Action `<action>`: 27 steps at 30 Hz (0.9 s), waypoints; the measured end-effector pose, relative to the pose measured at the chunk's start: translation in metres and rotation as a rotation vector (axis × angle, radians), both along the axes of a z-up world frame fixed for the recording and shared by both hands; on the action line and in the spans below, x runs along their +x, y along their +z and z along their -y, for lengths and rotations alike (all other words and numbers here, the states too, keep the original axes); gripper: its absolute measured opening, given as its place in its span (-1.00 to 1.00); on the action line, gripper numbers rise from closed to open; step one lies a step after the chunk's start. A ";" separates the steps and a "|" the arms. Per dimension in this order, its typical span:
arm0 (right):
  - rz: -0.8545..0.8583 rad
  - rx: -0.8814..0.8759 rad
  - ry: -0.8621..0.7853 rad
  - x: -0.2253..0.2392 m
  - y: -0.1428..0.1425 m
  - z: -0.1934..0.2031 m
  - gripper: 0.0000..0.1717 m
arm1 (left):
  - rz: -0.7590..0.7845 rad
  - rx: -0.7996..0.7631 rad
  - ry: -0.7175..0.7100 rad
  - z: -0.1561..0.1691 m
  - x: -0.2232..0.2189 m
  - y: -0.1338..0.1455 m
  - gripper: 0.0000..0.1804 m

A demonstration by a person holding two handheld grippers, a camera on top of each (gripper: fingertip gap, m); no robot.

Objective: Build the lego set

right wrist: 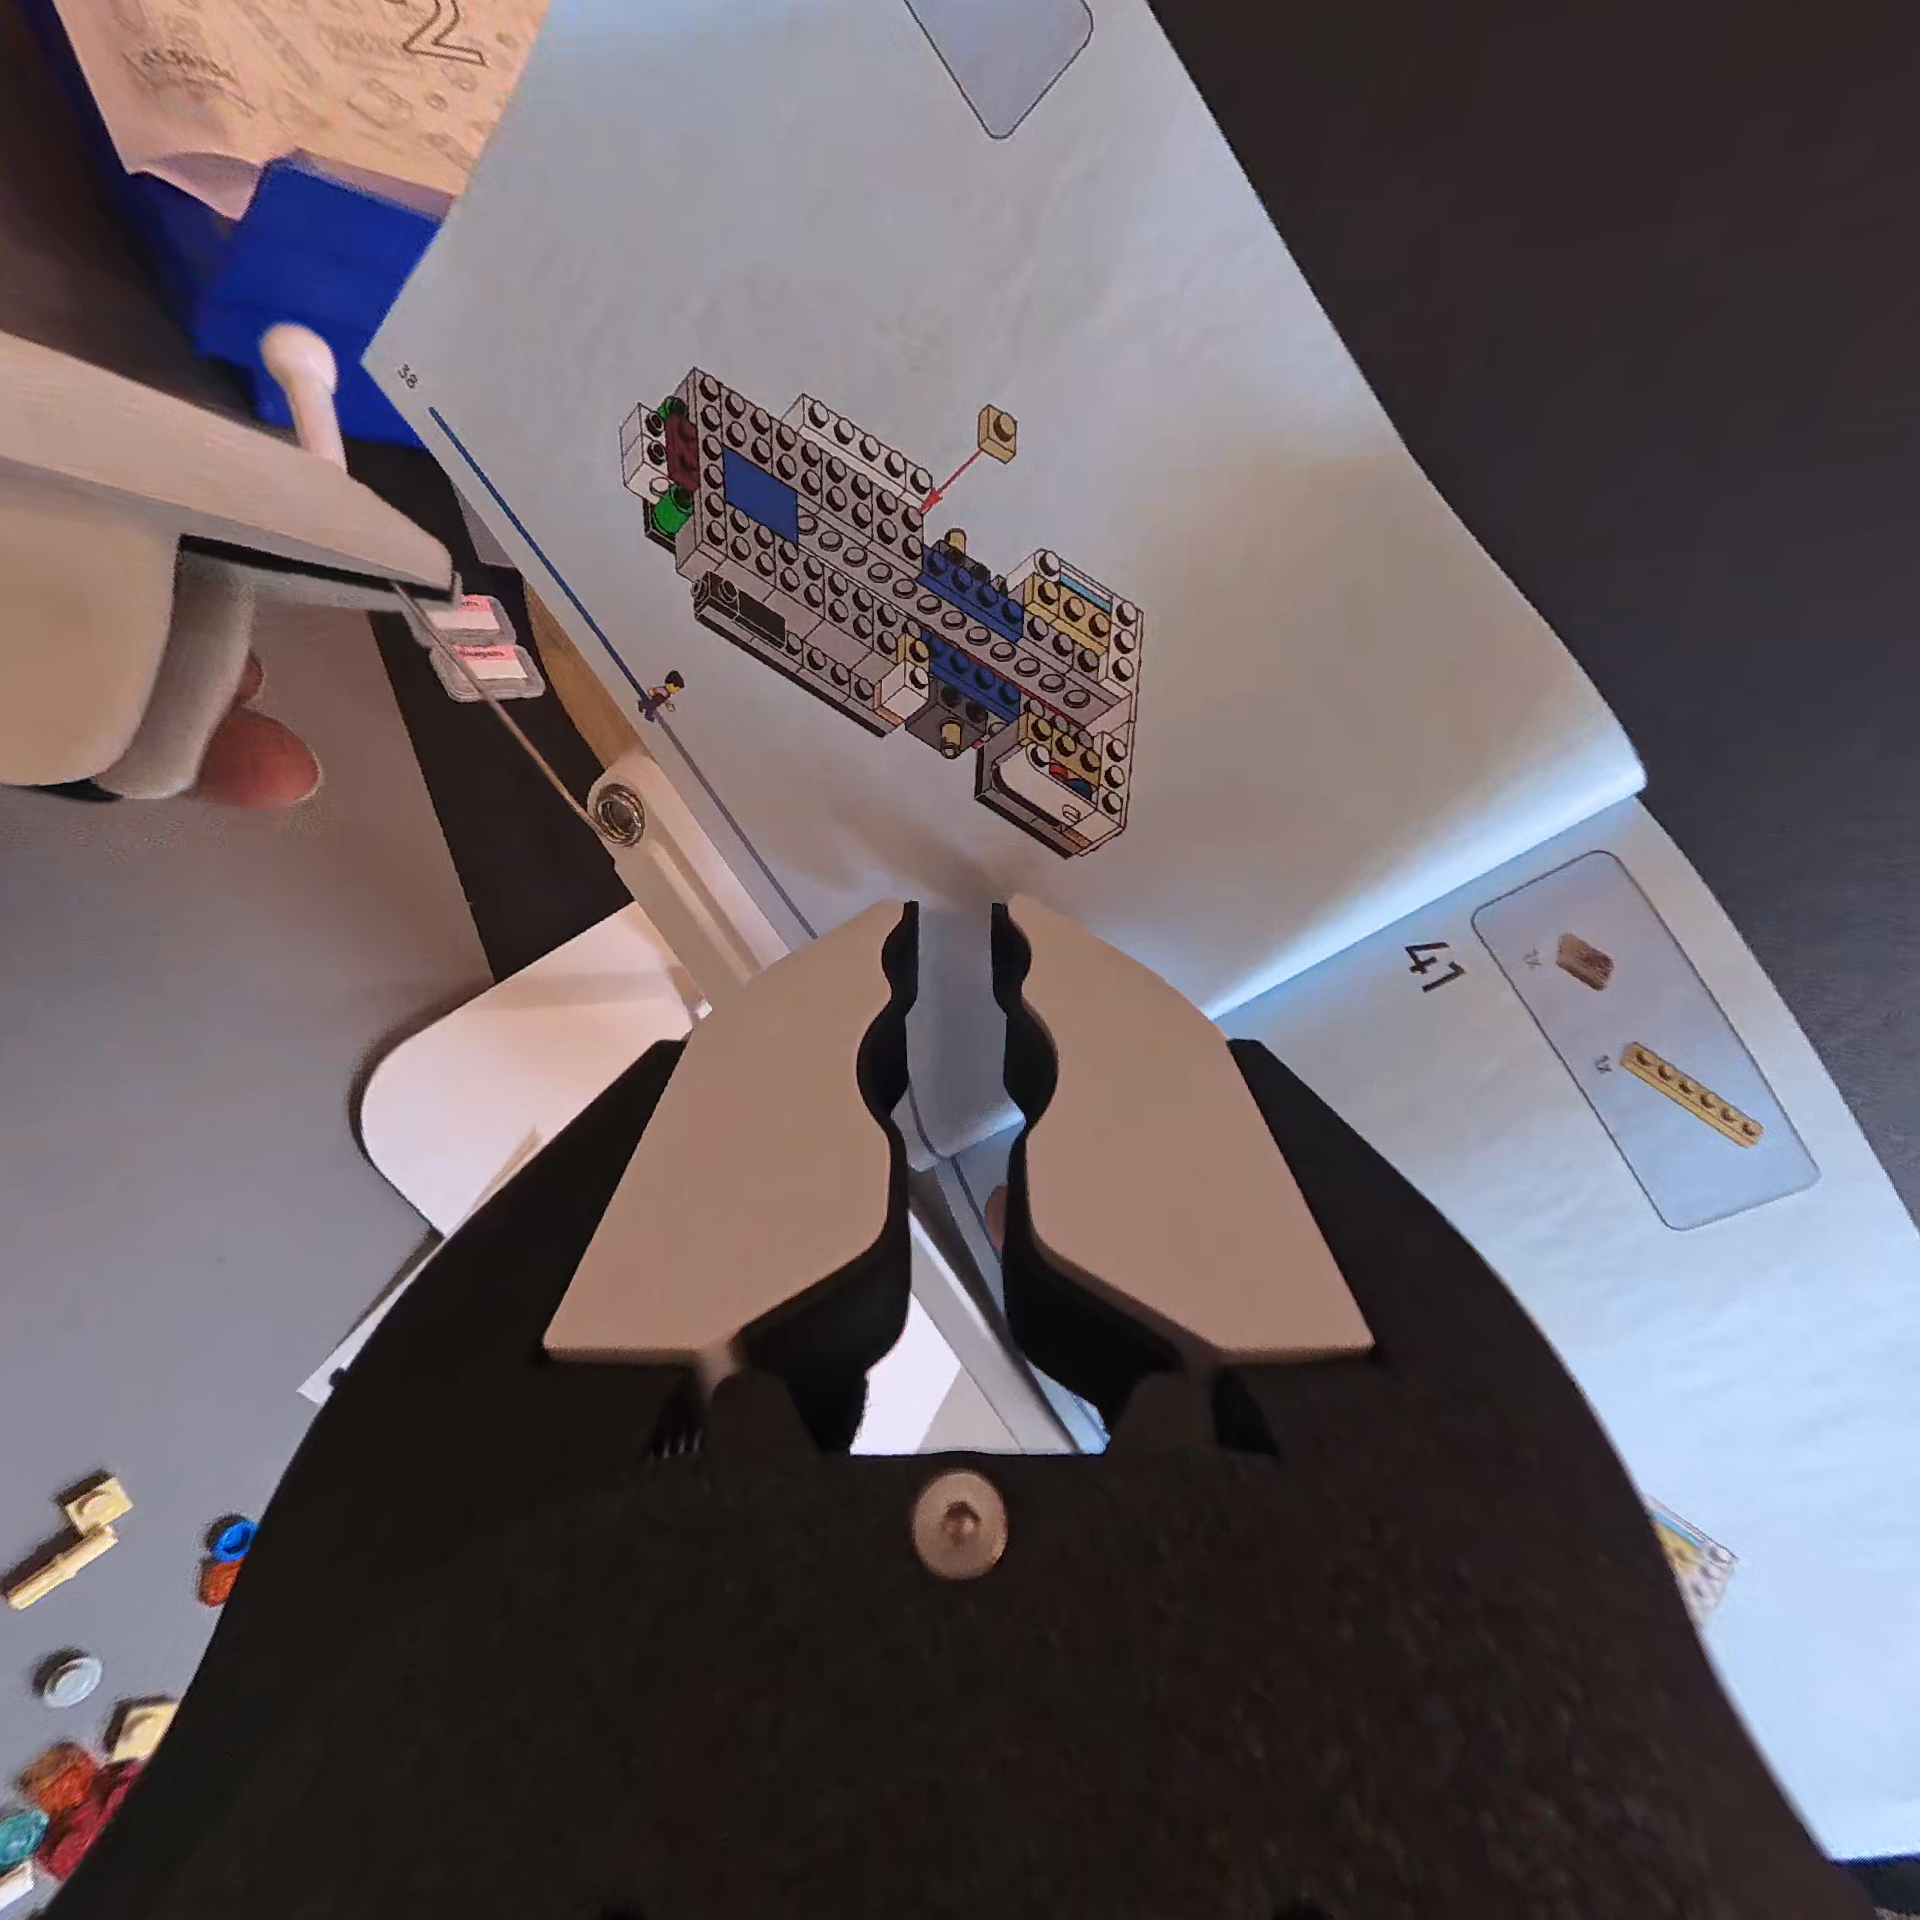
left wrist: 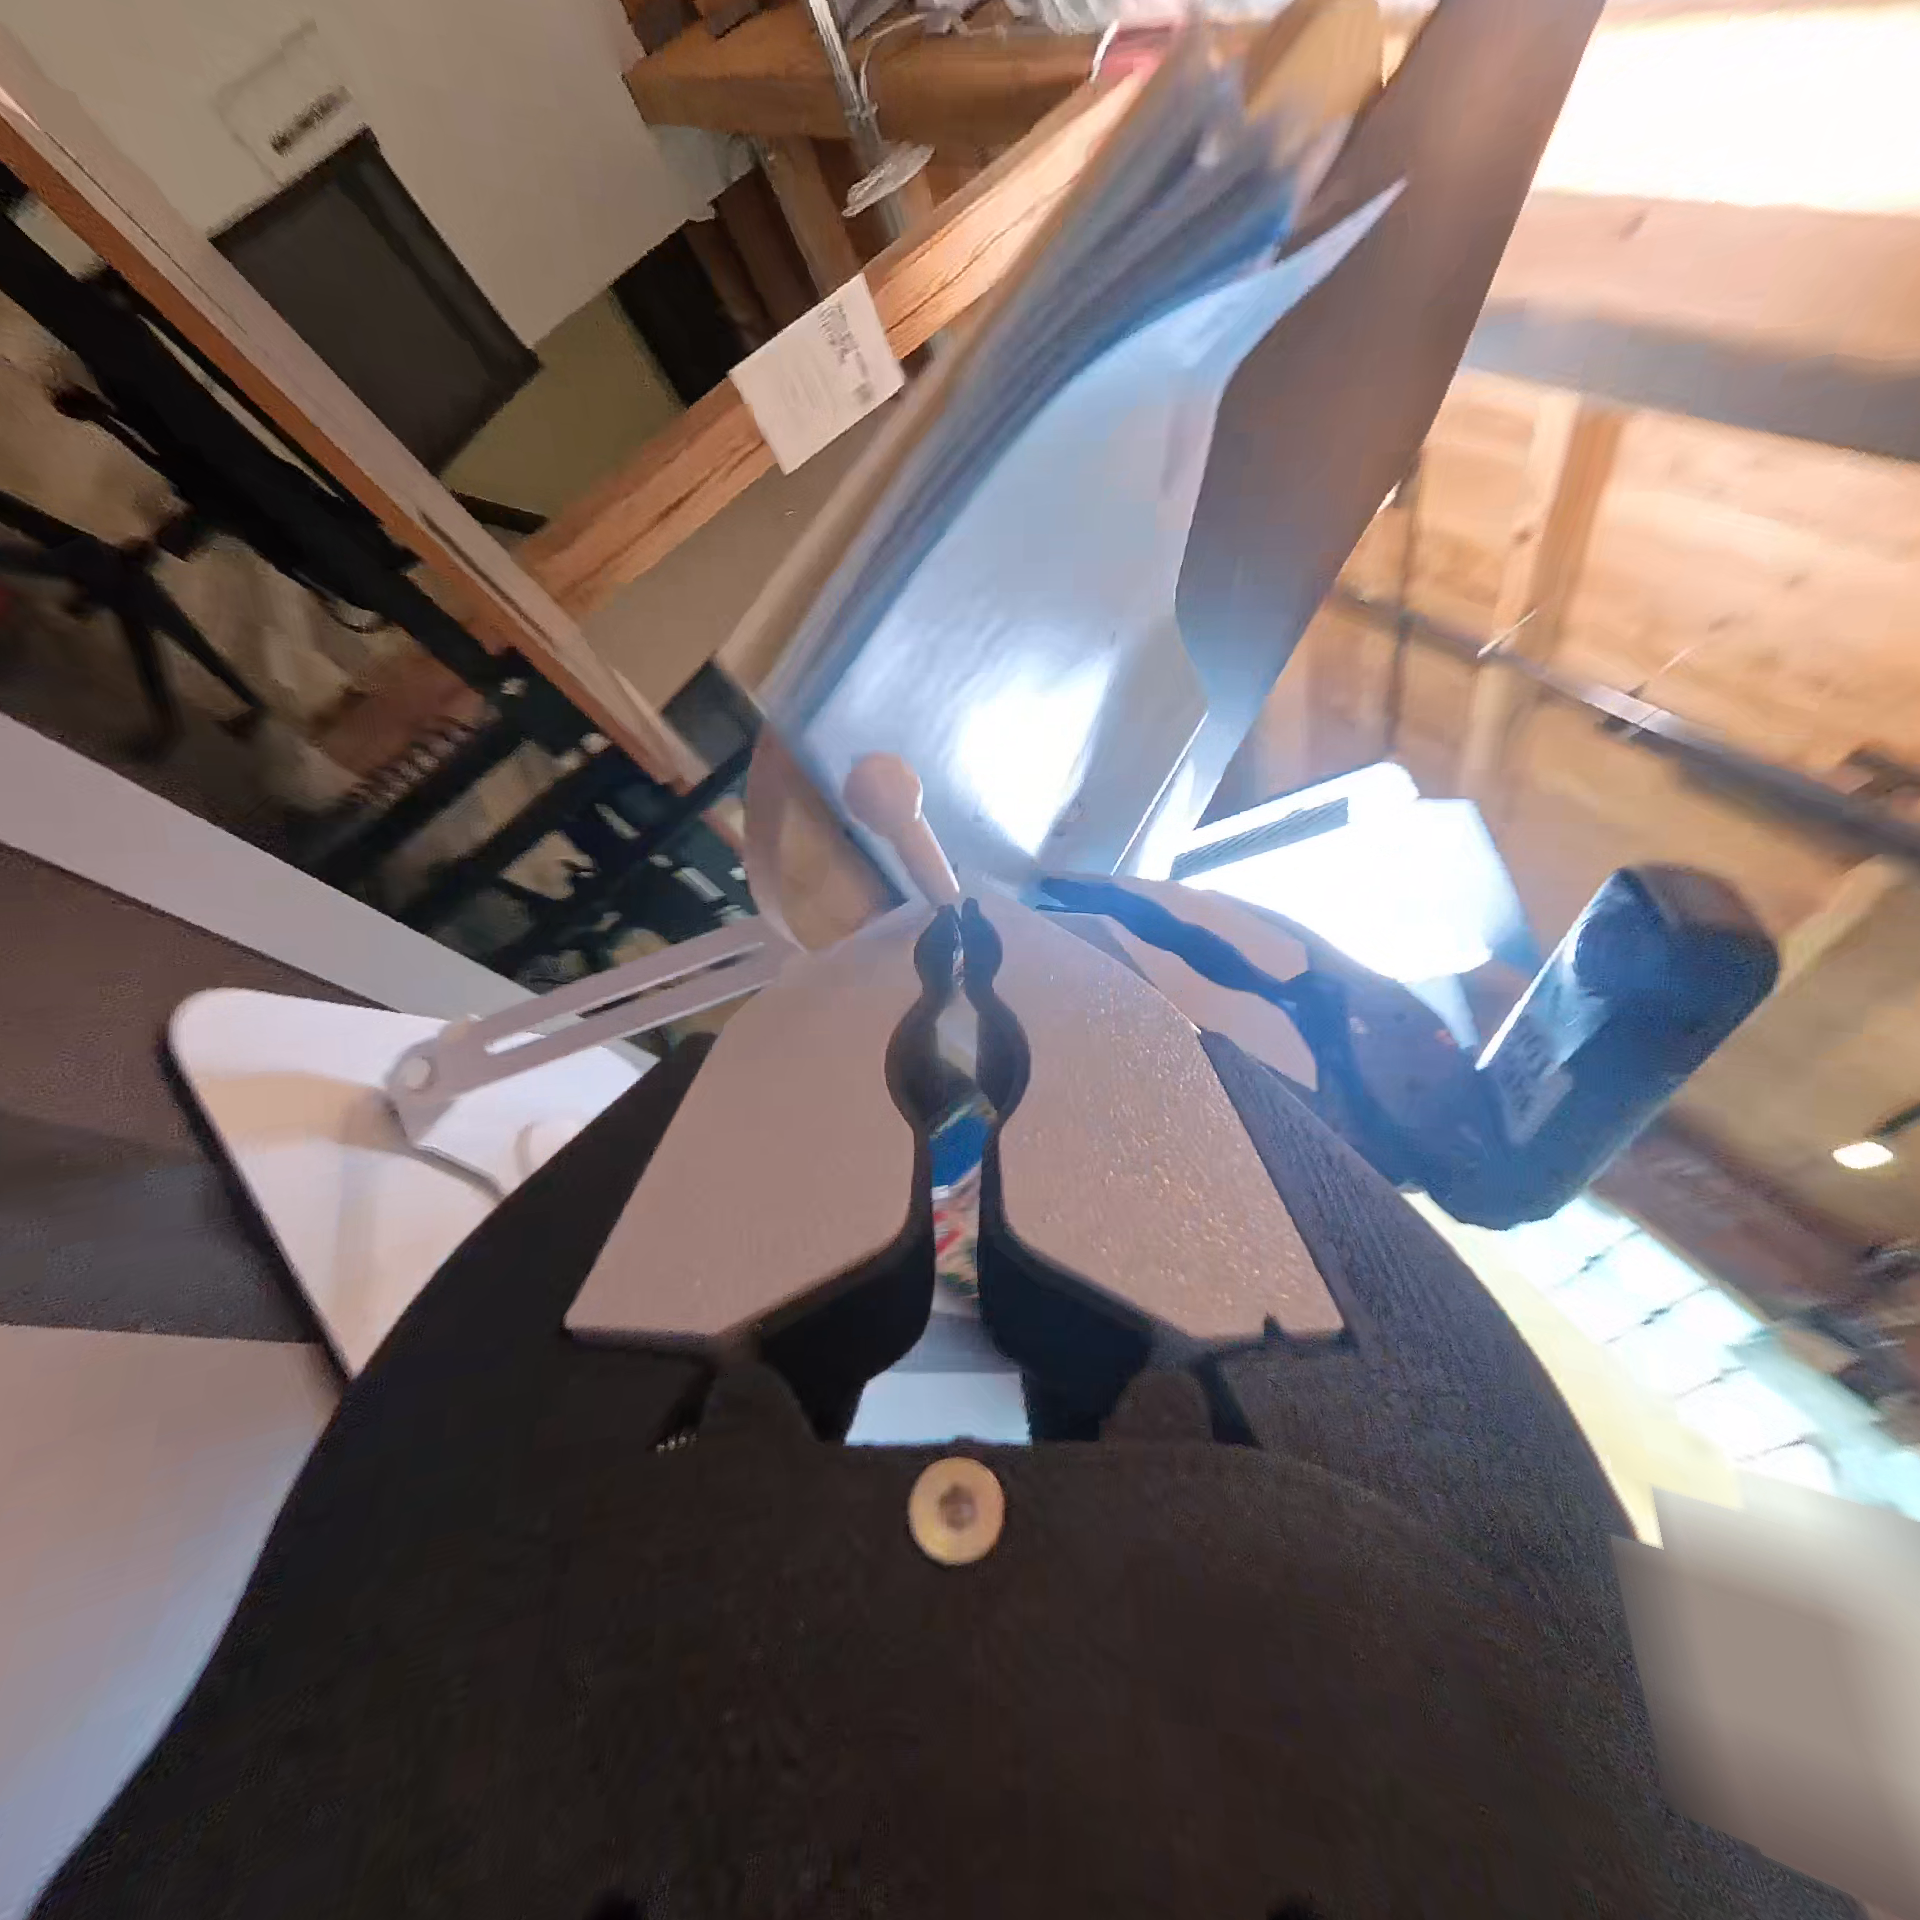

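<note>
1. On the table (right wrist: 156,1143) there's a white book stand (right wrist: 499,1081) with a brick-building instruction booklet (right wrist: 1039,260) open on it. One page is curved up off the rest.
2. The left hand-held gripper (left wrist: 961,914) has its fingers squeezed together. From the right wrist view they look clamped on the thin metal wire (right wrist: 520,727) that runs down to a pivot (right wrist: 615,810) on the stand's side, right beside the booklet's left edge.
3. Just past the left fingertips is a small pale knob (left wrist: 883,800). A slotted metal arm (left wrist: 582,1008) sits near the stand's base.
4. The right hand-held gripper (right wrist: 951,914) has its fingers a little apart. They point at the lower edge of the raised page, which shows through the gap. I can't tell whether either pad touches the paper.
5. Other stuff: a blue box (right wrist: 312,270) behind the stand, two small packets with pink labels (right wrist: 478,644) near the wire, and loose little bricks (right wrist: 73,1527) scattered on the table at lower left.
</note>
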State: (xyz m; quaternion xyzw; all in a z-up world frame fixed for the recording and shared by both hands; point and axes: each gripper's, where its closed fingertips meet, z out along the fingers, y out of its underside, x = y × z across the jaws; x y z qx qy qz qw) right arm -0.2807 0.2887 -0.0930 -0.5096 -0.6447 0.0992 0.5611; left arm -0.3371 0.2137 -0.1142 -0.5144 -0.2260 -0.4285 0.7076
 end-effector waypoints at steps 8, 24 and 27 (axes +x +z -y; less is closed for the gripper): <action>-0.078 -0.039 0.004 0.001 0.001 -0.001 -0.92 | -0.835 -0.275 0.097 -0.021 0.033 0.036 -0.98; -0.347 -0.264 0.113 0.076 0.023 -0.016 -0.76 | -1.727 -0.435 0.142 -0.062 0.074 0.020 -0.99; -0.348 -0.266 0.051 0.096 0.016 -0.040 -0.75 | -1.881 -0.437 0.146 -0.065 0.079 0.012 -0.99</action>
